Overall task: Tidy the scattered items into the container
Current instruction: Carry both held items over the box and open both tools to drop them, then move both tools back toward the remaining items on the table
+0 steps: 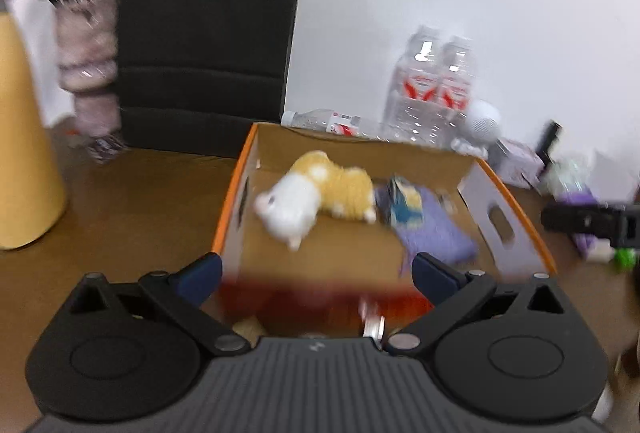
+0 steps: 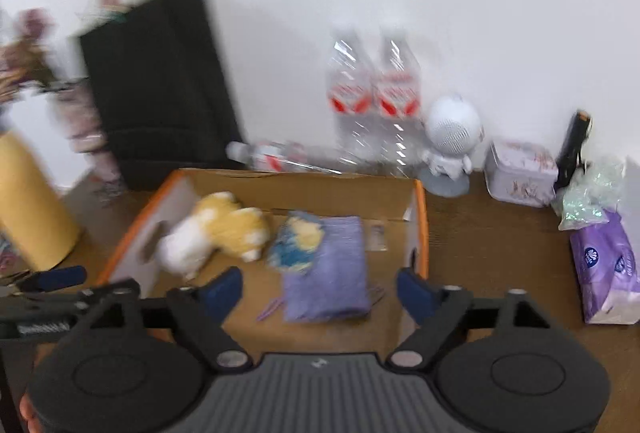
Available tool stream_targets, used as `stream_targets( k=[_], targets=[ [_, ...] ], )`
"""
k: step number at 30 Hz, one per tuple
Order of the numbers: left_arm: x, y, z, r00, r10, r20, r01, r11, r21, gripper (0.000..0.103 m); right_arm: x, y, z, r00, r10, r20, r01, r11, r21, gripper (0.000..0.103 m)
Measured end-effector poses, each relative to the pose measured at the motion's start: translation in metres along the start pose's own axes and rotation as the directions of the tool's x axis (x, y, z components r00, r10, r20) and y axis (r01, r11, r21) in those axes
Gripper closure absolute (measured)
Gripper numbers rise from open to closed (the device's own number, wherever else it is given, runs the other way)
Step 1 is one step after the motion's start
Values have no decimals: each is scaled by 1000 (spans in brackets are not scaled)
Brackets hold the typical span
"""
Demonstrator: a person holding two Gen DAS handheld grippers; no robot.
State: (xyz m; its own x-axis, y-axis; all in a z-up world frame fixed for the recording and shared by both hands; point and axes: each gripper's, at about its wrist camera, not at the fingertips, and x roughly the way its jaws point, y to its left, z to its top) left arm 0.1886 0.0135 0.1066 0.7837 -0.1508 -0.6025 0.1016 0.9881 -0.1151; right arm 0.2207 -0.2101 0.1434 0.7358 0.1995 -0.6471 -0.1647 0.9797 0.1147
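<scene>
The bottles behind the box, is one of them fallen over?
Yes. One clear bottle lies on its side on the table just behind the cardboard box, while the two bottles next to it stand upright against the wall.

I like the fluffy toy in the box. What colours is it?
The plush toy is yellow and white. The left wrist view shows it best.

The open brown corrugated-cardboard box looks matt, with orange edges. Inside it, the yellow-and-white plush toy is fluffy and the folded lilac cloth seems soft-napped, though blurred. The clear plastic bottles look glossy; the brown wooden table is smooth.
</scene>
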Motion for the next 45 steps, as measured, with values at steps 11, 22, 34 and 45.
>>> stream_targets(
  k=[11, 22, 34, 45],
  targets=[
    [-92, -1, -166, 991, 136, -7, -135, 990, 40, 0, -77, 58, -212, 997, 9, 73, -7, 1000, -17, 13],
    [-84, -17, -188, 993, 113, -40, -108, 989, 105, 0, -73, 66, -254, 999, -14, 33, 14, 1000, -12, 3],
    [-82, -15, -190, 994, 98, -50, -93, 992, 86, 0, -67, 73, -254, 999, -53, 2, 53, 996, -75, 0],
    [-82, -11, -168, 1000, -12, -17, 14, 991, 132, 0, -70, 69, -252, 1000, -31, 2, 31, 997, -68, 1]
  ],
)
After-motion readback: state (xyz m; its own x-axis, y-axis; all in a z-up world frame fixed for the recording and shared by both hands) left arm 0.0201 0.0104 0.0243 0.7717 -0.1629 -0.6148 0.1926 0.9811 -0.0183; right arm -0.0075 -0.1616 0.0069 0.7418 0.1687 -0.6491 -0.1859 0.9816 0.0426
